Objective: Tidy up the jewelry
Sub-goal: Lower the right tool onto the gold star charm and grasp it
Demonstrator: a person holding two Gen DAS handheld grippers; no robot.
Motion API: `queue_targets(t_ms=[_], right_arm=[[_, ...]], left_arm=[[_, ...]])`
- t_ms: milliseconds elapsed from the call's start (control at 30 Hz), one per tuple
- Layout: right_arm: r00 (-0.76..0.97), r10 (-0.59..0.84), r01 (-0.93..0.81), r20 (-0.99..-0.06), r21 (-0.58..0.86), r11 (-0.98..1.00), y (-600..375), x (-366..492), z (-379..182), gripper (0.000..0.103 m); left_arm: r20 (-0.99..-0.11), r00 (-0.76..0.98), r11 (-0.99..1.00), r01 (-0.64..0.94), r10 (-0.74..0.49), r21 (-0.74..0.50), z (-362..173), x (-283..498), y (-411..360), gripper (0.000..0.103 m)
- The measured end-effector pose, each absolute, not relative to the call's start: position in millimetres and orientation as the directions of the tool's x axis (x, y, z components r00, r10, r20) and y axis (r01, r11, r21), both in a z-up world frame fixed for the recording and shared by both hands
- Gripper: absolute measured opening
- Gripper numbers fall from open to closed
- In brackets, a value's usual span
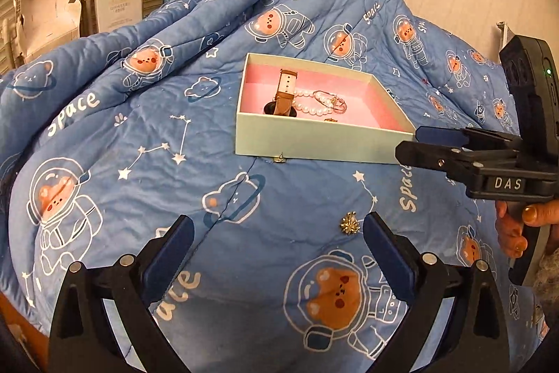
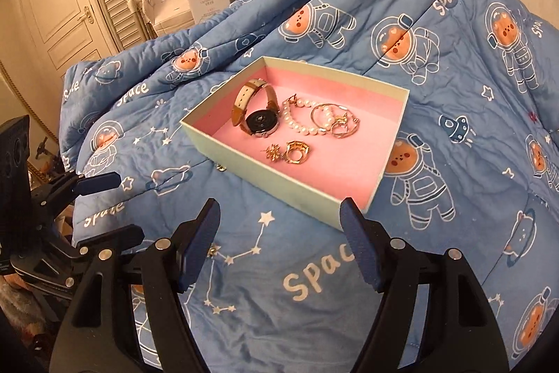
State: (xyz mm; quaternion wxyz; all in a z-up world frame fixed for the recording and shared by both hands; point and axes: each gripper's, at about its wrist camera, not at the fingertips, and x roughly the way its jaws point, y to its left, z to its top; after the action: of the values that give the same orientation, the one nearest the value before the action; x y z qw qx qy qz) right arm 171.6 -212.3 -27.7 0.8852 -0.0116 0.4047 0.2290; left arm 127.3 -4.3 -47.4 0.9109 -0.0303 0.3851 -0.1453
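two grippers, left (image 1: 277, 235) and right (image 2: 279, 219), fingers spread, grasping nothing; brooch (image 1: 348, 222) outside box (image 2: 279, 184).

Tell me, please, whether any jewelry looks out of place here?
Yes: a gold brooch lies loose on the quilt by the left gripper, and a small earring sits against the box outside its front wall.

Warm, dim indoor light falls evenly; soft shadows, slight blur, heavy fisheye bending and dark vignetting at frame edges.
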Motion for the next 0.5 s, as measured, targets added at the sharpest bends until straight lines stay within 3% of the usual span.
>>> queue_targets(t_ms=[233, 500], right_arm=[[0.519, 0.419, -0.448, -0.745, 0.181, 0.876, -189.4, 151.2, -50.1, 0.071], [0.475, 0.441, -0.482, -0.762, 0.194, 0.854, -165.3, 141.7, -68.2, 0.047]], left_arm=[[-0.703, 0.662, 0.966, 0.177, -0.259, -0.188, -55.4, 116.6, 8.3, 0.095], [-0.705, 0.668, 0.97, 0.132, -0.237, -0.202, -56.9, 116.5, 18.1, 0.094]])
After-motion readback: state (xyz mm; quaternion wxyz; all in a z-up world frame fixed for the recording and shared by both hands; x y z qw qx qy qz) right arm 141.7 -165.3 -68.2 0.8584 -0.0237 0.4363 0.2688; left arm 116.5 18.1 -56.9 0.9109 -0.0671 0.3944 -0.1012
